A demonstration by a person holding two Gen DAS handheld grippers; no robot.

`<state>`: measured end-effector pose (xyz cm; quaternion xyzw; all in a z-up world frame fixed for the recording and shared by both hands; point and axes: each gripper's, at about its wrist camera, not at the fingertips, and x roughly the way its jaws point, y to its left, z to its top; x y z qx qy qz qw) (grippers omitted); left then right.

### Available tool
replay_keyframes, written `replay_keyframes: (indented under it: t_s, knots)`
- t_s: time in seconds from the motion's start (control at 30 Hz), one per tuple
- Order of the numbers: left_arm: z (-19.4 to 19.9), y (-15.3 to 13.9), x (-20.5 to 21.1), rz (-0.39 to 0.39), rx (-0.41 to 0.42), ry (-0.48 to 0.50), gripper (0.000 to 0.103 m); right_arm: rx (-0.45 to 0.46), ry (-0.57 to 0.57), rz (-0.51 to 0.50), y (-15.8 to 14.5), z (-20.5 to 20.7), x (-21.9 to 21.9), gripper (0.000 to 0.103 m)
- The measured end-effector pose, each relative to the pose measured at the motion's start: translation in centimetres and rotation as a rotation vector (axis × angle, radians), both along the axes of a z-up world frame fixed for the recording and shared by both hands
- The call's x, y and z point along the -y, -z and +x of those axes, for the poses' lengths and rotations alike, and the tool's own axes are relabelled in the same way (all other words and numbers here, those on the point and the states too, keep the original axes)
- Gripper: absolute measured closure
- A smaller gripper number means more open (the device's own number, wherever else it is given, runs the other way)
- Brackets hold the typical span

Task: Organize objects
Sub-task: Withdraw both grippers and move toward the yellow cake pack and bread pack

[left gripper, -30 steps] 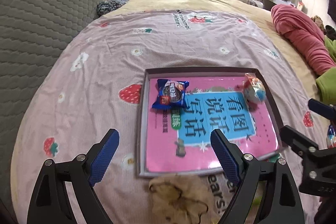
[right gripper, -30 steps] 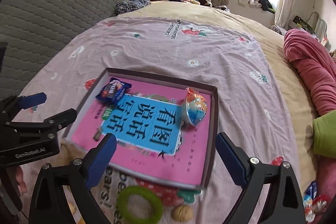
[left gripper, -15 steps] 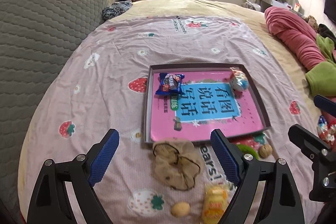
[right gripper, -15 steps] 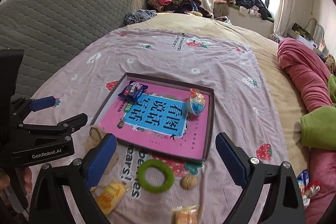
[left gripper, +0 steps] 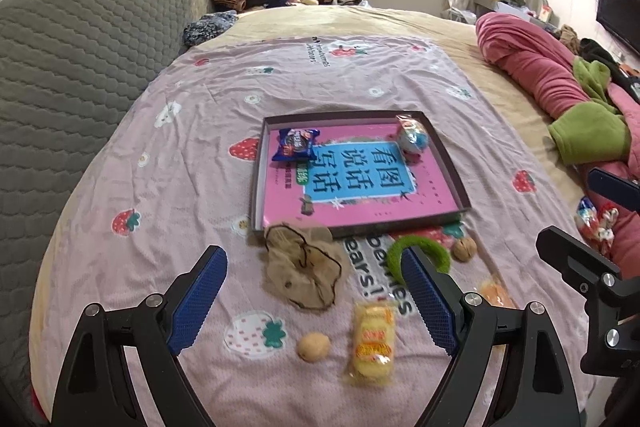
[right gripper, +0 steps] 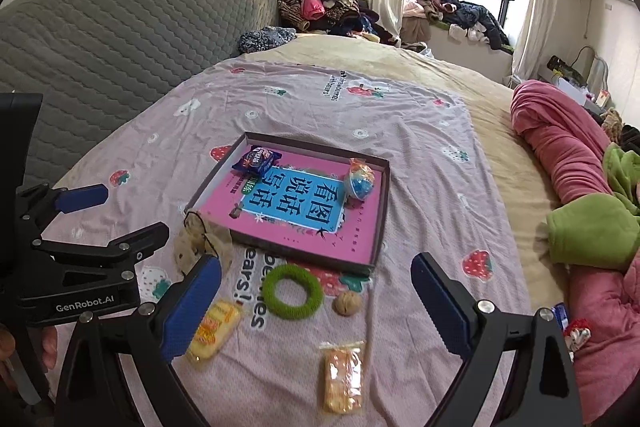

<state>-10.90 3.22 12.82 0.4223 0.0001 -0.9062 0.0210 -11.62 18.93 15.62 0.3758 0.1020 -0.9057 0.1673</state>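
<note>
Left gripper [left gripper: 312,291]: jaws stood wide, nothing between the pads, poised low in the frame above the loose items. Right gripper [right gripper: 316,301]: likewise spread wide and empty, low centre of its own view, with the green ring [right gripper: 294,291] showing in the gap between the blue pads.

Just beyond the left fingers, at lower centre: a crumpled beige scrunchie [left gripper: 304,273], a small walnut [left gripper: 313,346], and a yellow snack packet [left gripper: 372,341]. Further right in the right wrist view: a second walnut [right gripper: 347,303] just beside the ring, and an orange wafer packet [right gripper: 342,379] at the bottom edge. All scattered on the strawberry-print sheet [left gripper: 160,195], none yet put away.

At mid-frame: a shallow dark-rimmed box [left gripper: 448,163], lined by a pink and blue book cover. Inside, a blue cookie packet [left gripper: 295,145] in the upper left corner and a wrapped round candy toy [left gripper: 413,138] in the upper right corner; the rest of the floor bare.

Likely trouble from here: walnuts probably apt to roll off the soft, rumpled sheet or squirt out of hard pads if pinched off-centre. Scrunchie lay touching the box's near rim, so a careless scoop could drag or tip the box. Crisp packets could slip or crush under a firm squeeze. Grippers close together, so a clash looked possible if both went for neighbouring items.
</note>
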Motion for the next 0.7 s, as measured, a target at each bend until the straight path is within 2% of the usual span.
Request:
replay_keyframes:
  t_s: [0.3,0.7]
  knots:
    - [2.5,0.4,-1.2,0.01,-0.014,0.013,0.013,0.022,0.015,0.004,1.7,2.6,-1.8,0.007]
    - [3.5,2.2,-3.1,0.013,-0.001,0.061,0.013,0.061,0.031,0.001,4.4,3.7,-3.3,0.007]
